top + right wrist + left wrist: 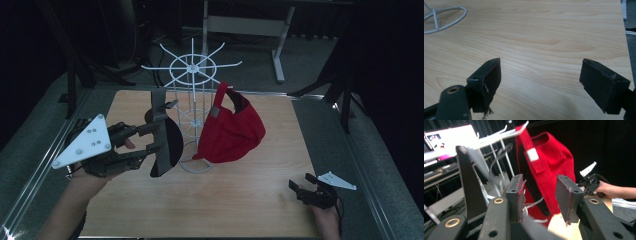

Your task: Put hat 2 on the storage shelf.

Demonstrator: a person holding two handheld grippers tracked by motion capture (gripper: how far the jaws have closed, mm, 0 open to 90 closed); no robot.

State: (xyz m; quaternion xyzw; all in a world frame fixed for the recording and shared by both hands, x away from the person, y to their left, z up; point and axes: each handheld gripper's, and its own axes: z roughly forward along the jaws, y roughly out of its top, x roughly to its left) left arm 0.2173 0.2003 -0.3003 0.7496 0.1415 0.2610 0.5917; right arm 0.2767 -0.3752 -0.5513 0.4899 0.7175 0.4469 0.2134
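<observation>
High view: light wooden table (240,200) | grey carpet floor (320,55) | dark room

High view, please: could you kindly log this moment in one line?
left claw: open at black cap | right claw: open, over table | red cap: on rack

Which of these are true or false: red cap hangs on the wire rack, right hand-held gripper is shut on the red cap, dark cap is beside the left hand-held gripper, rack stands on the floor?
1. A red cap hangs on the white wire rack. True.
2. The right hand-held gripper is shut on the red cap. False: its jaws stand open with nothing between them, over the bare wooden table.
3. The dark cap is on the rack's left side, at the left hand-held gripper. True.
4. The rack stands on the floor. False: its round base rests on the table.
</observation>
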